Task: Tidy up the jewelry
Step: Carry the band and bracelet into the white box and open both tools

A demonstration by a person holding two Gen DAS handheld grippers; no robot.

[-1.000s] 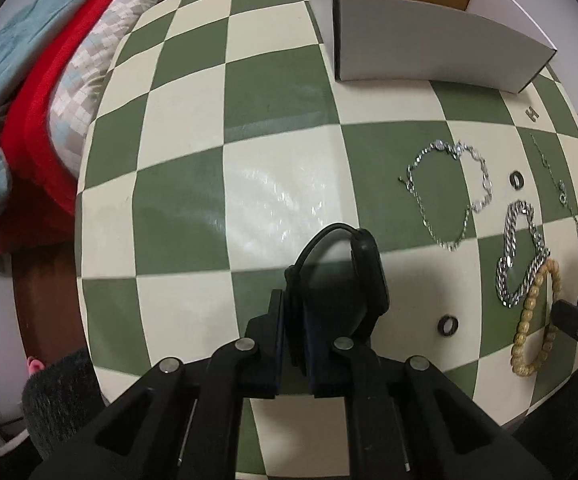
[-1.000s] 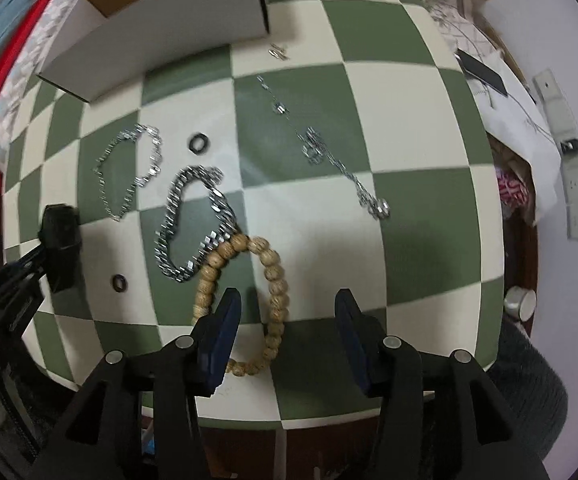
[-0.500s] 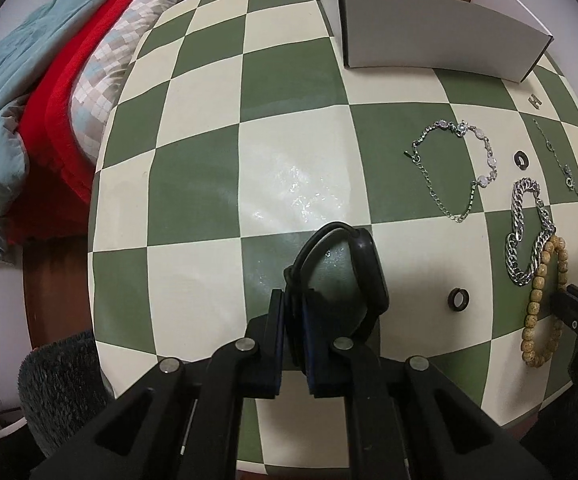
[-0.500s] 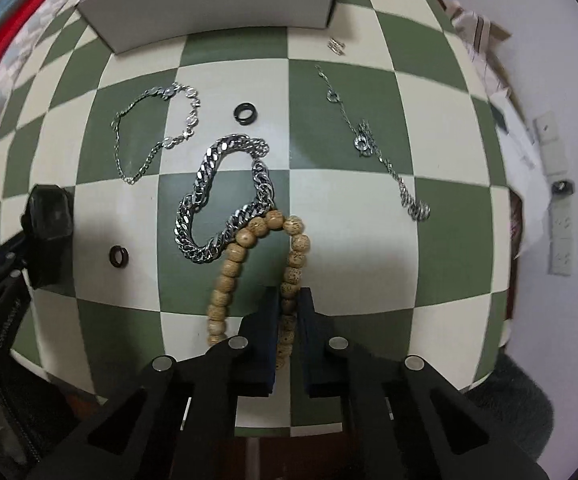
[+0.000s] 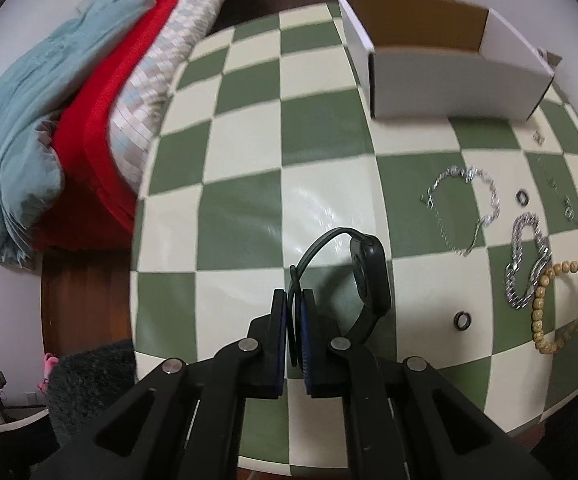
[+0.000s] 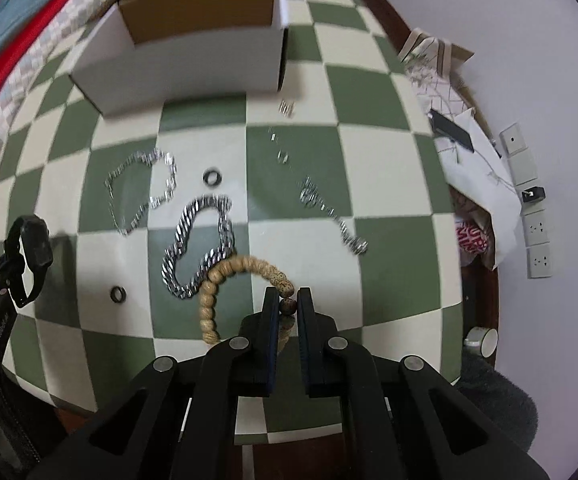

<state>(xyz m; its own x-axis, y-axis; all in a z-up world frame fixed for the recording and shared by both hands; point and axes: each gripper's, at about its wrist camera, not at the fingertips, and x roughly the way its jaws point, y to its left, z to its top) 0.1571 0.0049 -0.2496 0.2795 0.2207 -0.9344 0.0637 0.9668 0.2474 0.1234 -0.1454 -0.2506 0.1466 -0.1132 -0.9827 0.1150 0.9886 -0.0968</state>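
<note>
My left gripper is shut on the strap of a black watch, held above the checkered table. My right gripper is shut on a wooden bead bracelet, lifting one side of it; it also shows in the left wrist view. A thick silver chain, a thin silver bracelet, two black rings and a thin necklace lie on the table. An open white cardboard box stands at the far side.
A bed with red and blue bedding lies left of the table. Papers and a bag and wall sockets are on the right. A grey stool stands by the near left edge.
My right gripper closed on the wooden bead bracelet and has lifted it. Both grippers have risen and tilted, bringing the box more into view. The left still holds the watch.
</note>
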